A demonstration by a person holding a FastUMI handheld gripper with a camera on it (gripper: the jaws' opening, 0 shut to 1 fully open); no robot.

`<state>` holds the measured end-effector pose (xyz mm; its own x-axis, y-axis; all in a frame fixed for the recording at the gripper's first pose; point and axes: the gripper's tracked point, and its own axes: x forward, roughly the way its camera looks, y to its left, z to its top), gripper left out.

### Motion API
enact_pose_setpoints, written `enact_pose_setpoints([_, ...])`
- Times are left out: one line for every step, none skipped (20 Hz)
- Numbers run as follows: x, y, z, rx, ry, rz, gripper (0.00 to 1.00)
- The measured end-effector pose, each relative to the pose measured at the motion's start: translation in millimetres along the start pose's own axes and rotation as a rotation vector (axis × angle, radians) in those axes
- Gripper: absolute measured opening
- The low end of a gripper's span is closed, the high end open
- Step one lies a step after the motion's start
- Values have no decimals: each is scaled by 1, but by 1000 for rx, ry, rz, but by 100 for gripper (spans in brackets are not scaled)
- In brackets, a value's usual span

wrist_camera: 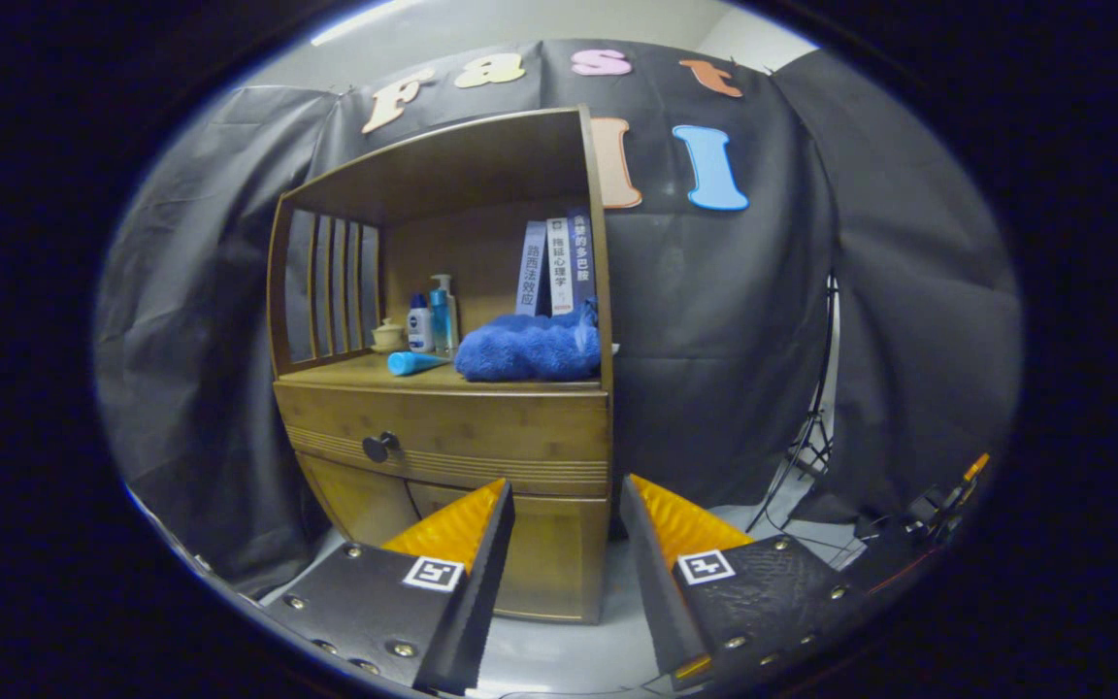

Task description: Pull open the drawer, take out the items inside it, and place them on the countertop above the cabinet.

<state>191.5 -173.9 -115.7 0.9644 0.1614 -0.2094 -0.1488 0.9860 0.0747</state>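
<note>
A wooden cabinet [443, 427] stands ahead and to the left of my fingers. Its drawer [462, 437] is closed, with a dark round knob [379, 447] on its front, left of centre. On the countertop [355, 374] above the drawer lie a folded blue towel [530, 351] and a blue tube [413, 363]. My gripper [567, 505] is open with nothing between its fingers. It hangs some way back from the cabinet, lower than the knob and to its right.
At the back of the countertop stand two pump bottles [430, 320], a small ceramic jar [387, 336] and several upright books [559, 264]. The cabinet has a slatted left side and a top board. A light-stand tripod [811, 437] and cables lie on the floor to the right.
</note>
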Motion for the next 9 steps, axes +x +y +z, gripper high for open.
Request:
enact_pose_setpoints([0,-2,-1,5,-3,-4,65])
enact_pose_setpoints([1,-4,-2,9,-6,-7,66])
enact_pose_setpoints([1,-5,-3,10,-9,-10,66])
enact_pose_setpoints([1,-9,-4,5,-12,-21,66])
enact_pose_setpoints([2,-12,-5,-2,-15,-31,65])
enact_pose_setpoints([1,-14,-6,-4,-19,-35,65])
enact_pose_setpoints([2,-15,-7,-7,-25,-40,66])
enact_pose_setpoints([1,-19,-9,-12,-23,-55,66])
enact_pose_setpoints([-1,-23,-12,-19,-22,-62,66])
